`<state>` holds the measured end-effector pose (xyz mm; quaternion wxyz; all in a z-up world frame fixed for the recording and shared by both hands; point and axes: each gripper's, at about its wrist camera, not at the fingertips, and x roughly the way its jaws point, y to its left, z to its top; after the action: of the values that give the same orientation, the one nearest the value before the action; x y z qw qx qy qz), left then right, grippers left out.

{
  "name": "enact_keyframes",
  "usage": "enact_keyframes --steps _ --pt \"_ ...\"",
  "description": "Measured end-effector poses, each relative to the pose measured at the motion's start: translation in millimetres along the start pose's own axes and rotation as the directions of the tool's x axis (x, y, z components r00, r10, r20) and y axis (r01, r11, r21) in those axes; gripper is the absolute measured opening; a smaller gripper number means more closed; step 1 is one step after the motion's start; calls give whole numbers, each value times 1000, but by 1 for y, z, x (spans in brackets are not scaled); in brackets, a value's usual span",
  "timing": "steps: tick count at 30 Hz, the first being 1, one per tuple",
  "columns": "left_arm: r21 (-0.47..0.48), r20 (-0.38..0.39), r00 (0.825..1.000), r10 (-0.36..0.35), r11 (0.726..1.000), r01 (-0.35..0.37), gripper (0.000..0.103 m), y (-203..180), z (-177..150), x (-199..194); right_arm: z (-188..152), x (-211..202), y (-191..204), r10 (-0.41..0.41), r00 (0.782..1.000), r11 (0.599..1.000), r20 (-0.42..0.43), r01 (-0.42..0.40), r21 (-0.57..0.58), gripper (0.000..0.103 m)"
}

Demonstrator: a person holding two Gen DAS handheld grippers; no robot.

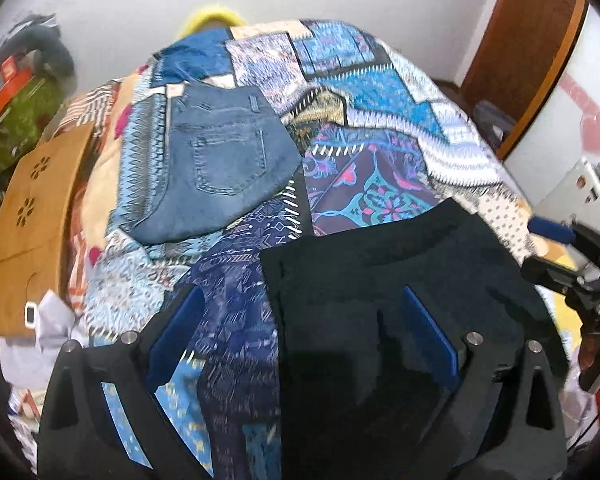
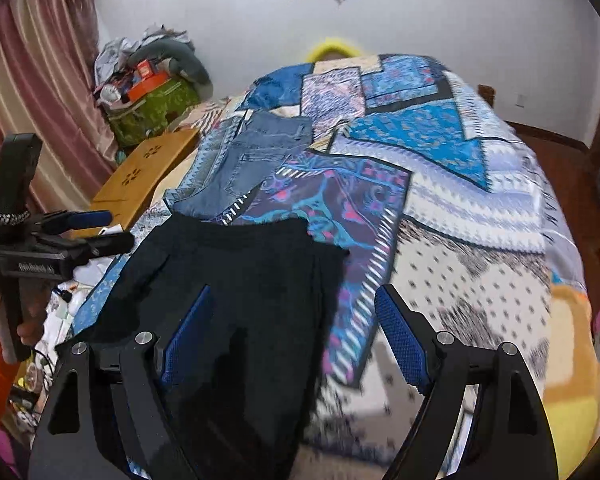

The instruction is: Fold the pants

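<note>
Black pants lie spread on the patterned bedspread, waist toward the far side; they also show in the right wrist view. My left gripper is open and empty, its right finger over the pants' left part, its left finger over the bedspread. My right gripper is open and empty above the pants' right edge. The left gripper also shows in the right wrist view, and the right gripper at the edge of the left wrist view.
Folded blue jeans lie on the bed beyond the black pants, also seen in the right wrist view. A wooden lap tray sits at the bed's left edge. A green bag with clutter stands by the curtain.
</note>
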<state>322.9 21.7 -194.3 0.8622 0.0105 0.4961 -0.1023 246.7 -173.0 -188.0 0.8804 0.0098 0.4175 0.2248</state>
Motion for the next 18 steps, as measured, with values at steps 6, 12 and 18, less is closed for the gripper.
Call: enact_keyframes --steps 6,12,18 --pt "-12 -104 991 -89 996 88 52 0 2 37 14 46 -5 36 990 998 -135 -43 -53 56" --pt "35 -70 990 -123 991 126 36 -4 6 33 5 47 -4 61 991 990 -117 -75 -122 26" --pt "47 -13 995 -104 993 104 30 -4 11 26 -1 35 0 0 1000 987 -29 -5 -162 20"
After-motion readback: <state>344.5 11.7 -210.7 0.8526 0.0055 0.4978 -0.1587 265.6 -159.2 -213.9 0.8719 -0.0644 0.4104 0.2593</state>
